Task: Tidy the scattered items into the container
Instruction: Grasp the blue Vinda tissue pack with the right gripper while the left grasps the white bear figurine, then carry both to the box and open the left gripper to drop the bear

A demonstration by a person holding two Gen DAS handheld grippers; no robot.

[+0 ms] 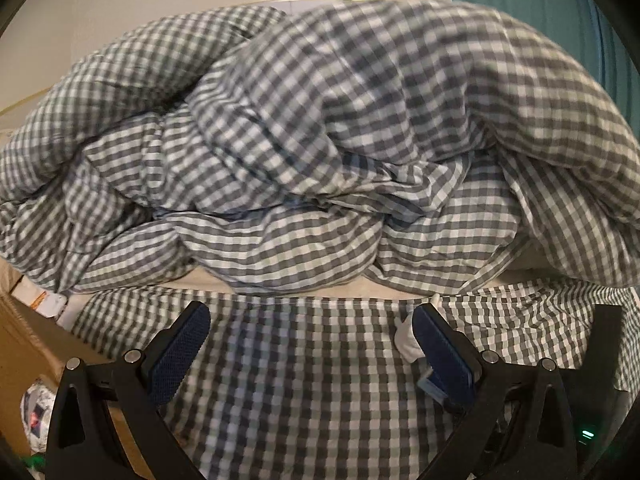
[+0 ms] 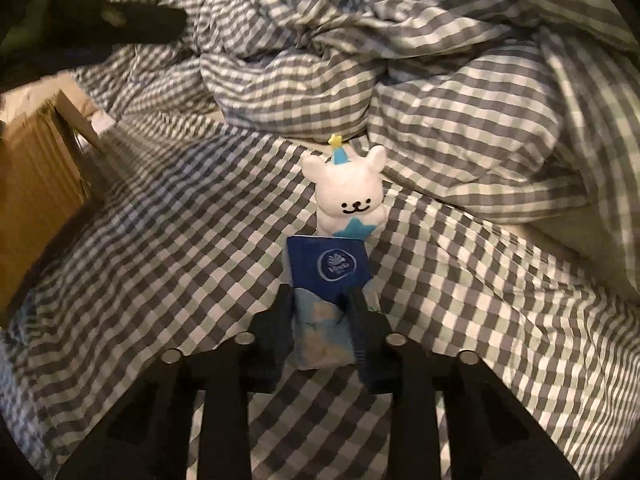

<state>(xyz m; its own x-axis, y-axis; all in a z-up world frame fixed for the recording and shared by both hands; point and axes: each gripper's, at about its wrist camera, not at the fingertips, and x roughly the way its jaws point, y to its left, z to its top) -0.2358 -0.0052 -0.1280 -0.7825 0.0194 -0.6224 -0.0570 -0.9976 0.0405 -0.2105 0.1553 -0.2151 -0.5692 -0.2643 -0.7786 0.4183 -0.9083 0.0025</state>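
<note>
My right gripper (image 2: 320, 300) is shut on a blue tissue pack (image 2: 326, 280) and holds it just above the checked bed sheet (image 2: 160, 260). A white plush bear (image 2: 348, 196) with a blue party hat and blue star stands on the sheet just beyond the pack. My left gripper (image 1: 310, 324) is open and empty over the checked sheet (image 1: 300, 380). Part of the white plush (image 1: 406, 334) and a bit of the blue pack (image 1: 430, 386) peek out by its right finger. A cardboard box (image 1: 28, 344) stands at the left beside the bed; it also shows in the right wrist view (image 2: 36, 184).
A bunched checked duvet (image 1: 320, 140) fills the far side of the bed, also in the right wrist view (image 2: 400, 60). A crumpled printed bag (image 1: 38, 412) lies in the box. A teal curtain (image 1: 540, 12) hangs at the far right. The left gripper's dark body (image 2: 100, 16) shows at upper left.
</note>
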